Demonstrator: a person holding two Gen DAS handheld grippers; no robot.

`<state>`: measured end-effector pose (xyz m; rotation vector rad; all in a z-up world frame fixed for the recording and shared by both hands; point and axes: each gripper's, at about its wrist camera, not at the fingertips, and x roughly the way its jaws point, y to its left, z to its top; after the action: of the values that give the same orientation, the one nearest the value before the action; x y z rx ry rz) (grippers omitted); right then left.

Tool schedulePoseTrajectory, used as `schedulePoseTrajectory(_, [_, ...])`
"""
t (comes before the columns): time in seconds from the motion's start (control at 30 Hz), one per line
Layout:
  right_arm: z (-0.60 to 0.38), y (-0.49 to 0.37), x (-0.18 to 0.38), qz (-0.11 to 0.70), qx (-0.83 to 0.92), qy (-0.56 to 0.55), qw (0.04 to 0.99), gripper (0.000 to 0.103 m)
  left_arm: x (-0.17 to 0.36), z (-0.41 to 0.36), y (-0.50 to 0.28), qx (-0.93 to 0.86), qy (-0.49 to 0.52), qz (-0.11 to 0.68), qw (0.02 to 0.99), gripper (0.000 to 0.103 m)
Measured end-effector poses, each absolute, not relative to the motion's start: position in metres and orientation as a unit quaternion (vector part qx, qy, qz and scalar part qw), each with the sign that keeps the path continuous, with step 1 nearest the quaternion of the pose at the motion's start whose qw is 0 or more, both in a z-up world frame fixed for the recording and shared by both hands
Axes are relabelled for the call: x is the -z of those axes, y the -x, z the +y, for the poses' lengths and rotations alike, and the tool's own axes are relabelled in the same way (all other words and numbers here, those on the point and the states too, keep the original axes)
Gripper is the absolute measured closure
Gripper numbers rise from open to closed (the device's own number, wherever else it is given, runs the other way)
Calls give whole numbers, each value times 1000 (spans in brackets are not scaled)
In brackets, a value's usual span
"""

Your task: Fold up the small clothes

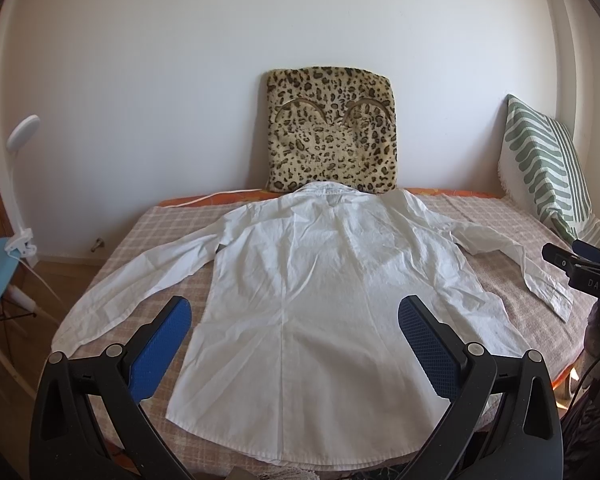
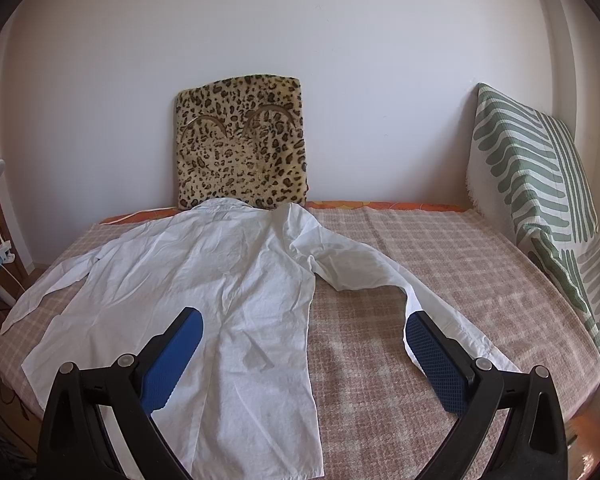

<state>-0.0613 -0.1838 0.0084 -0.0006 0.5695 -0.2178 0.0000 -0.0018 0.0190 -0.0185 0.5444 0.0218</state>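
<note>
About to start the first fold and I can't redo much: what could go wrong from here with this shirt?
1. The shirt is wrinkled all over, so a fold made now may lock in creases and come out uneven.
2. Its right sleeve bends and reaches toward the bed's edge; it could slip off when pulled.
3. The collar lies against the leopard cushion, which may drag or tip when the shirt moves.

Left gripper (image 1: 294,316) and right gripper (image 2: 304,330): black frames, silver screws; blue textured jaws.
</note>
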Motion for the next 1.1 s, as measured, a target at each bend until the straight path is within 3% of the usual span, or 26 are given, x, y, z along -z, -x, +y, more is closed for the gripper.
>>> schedulePoseTrajectory(1.1, [-175,51,-5,285,100,-12,953,0,-9,17,-9,-16,31,287,957,0])
